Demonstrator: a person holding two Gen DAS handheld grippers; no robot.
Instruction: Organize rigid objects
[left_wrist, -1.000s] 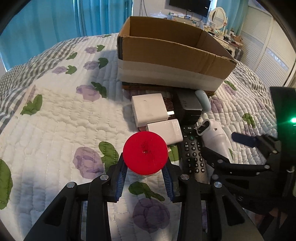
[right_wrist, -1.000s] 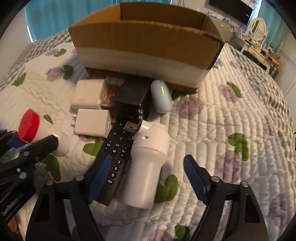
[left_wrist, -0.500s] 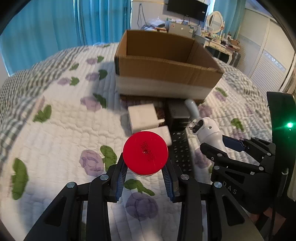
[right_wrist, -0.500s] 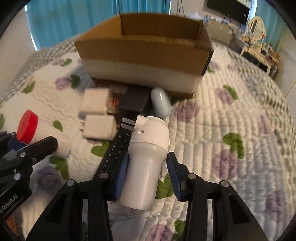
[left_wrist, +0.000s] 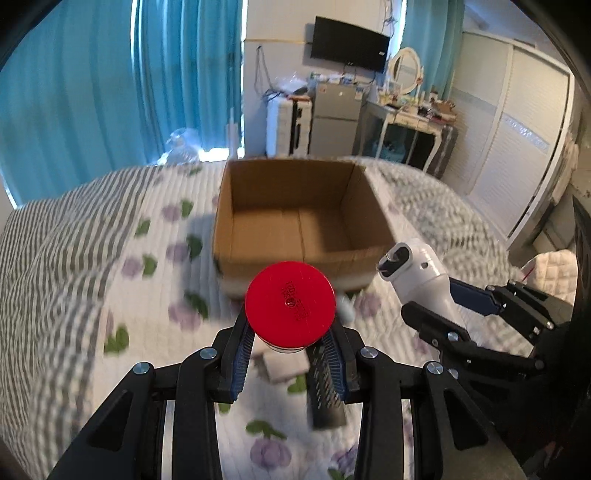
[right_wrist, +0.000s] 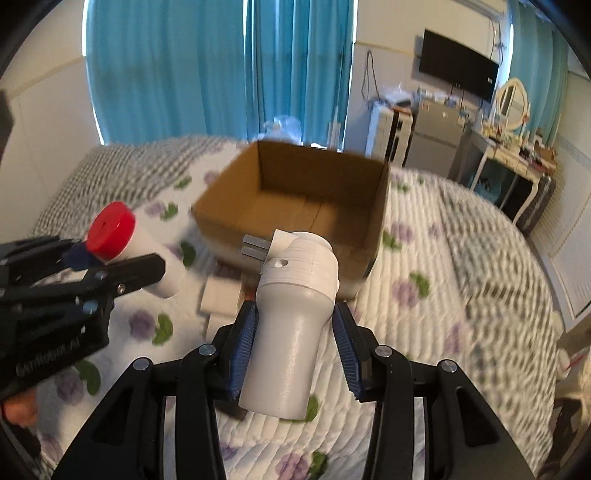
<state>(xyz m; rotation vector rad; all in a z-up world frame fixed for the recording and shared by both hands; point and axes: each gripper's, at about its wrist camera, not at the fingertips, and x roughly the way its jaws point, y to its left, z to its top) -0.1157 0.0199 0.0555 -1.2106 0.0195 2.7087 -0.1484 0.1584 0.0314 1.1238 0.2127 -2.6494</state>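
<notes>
Red lid foremost, a white jar (left_wrist: 290, 309) sits clenched between the blue pads of the left tool (left_wrist: 290, 354), held in the air above the quilted bed (left_wrist: 92, 295). Beside it, the right tool (right_wrist: 293, 341) grips a white plastic cylinder-shaped device (right_wrist: 291, 325) by its narrower body, its wider head pointing toward the open cardboard box (right_wrist: 295, 199) resting on the bed ahead. The box interior appears bare cardboard. Beneath the tools, a white block (right_wrist: 219, 299) and a dark object (left_wrist: 327, 406) lie on the quilt, blurred.
</notes>
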